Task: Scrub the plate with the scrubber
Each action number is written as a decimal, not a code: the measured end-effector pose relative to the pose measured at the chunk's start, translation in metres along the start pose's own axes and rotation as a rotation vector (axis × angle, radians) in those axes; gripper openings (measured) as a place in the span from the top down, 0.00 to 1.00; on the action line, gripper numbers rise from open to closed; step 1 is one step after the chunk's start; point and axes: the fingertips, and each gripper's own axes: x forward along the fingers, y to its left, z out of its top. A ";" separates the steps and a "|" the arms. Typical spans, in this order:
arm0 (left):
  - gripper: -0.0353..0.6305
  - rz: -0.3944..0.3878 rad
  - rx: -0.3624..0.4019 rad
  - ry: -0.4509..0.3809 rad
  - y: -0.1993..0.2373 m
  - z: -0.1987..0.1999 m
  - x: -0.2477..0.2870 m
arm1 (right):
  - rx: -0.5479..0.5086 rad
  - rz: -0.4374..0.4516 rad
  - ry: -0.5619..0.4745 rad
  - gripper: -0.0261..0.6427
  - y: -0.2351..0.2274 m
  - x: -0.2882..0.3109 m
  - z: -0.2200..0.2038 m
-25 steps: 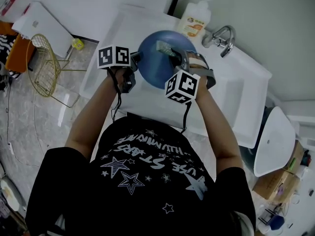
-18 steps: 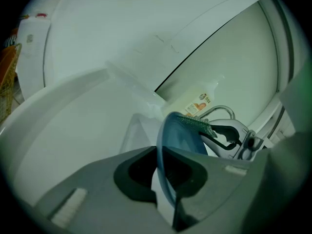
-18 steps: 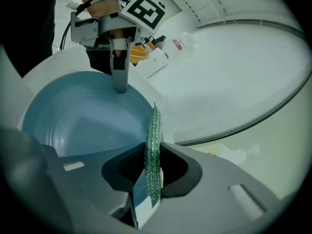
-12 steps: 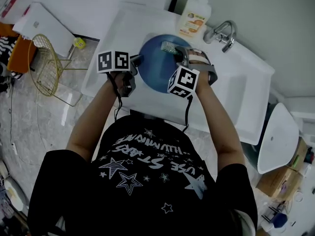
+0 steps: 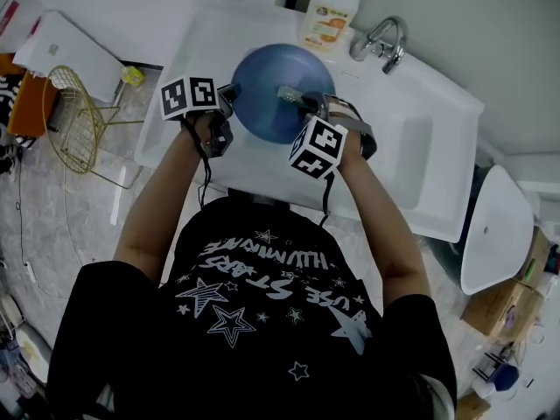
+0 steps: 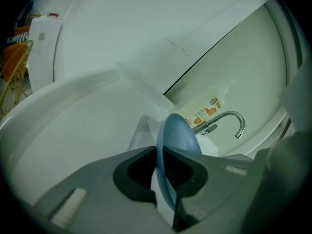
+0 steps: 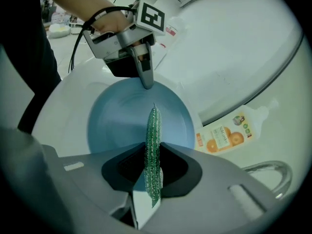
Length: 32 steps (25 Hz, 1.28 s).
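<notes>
Head view: I stand at a white sink (image 5: 411,160) with a claw in each hand, and the blue plate (image 5: 267,103) sits between them over the sink's left basin, its face turned up towards me.

My left claw (image 5: 231,95) is clenched on the plate's left rim. In the left gripper view the plate (image 6: 179,133) runs edge-on straight between the two jaws, which press on it from either side, so the left claw (image 6: 163,155) alone carries it.

My right claw (image 5: 304,103) comes in from the right, grasping the scrubber (image 5: 290,94) – a thin green pad with a glittery weave. In the right gripper view the scrubber (image 7: 153,145) stands on edge between the jaws, pinched along its lower half. Its upper end sticks out past the jaw tips and lies in front of the plate (image 7: 117,126), near the middle of the face. I cannot tell whether pad and plate are touching or a little apart. The same view shows the left claw (image 7: 145,79) nipping the plate's far rim, with its marker cube (image 7: 150,16) above.

At the back of the sink a soap bottle (image 5: 326,16) with an orange label stands just beyond the plate, and a chrome tap (image 5: 381,42) rises beside it to the right. Both show again in the right gripper view, the soap bottle (image 7: 225,136) to the plate's right and the tap (image 7: 267,172) lower down.

A yellow wire basket (image 5: 77,121) sits on the floor to my left, well apart from the sink.
</notes>
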 end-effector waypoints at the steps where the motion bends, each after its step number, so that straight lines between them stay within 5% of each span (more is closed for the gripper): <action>1: 0.90 0.006 0.002 0.001 0.000 0.000 0.002 | 0.018 0.024 -0.007 0.80 0.006 -0.002 0.000; 11: 0.89 0.060 0.042 0.018 -0.008 -0.013 0.017 | 0.202 0.235 -0.147 0.80 0.041 -0.021 0.007; 22: 0.89 0.203 0.131 0.062 0.000 -0.051 0.018 | 0.262 0.162 -0.206 0.80 0.026 -0.042 -0.040; 32: 0.88 0.293 0.114 0.140 0.016 -0.079 0.051 | 0.388 0.157 -0.193 0.80 0.028 -0.034 -0.085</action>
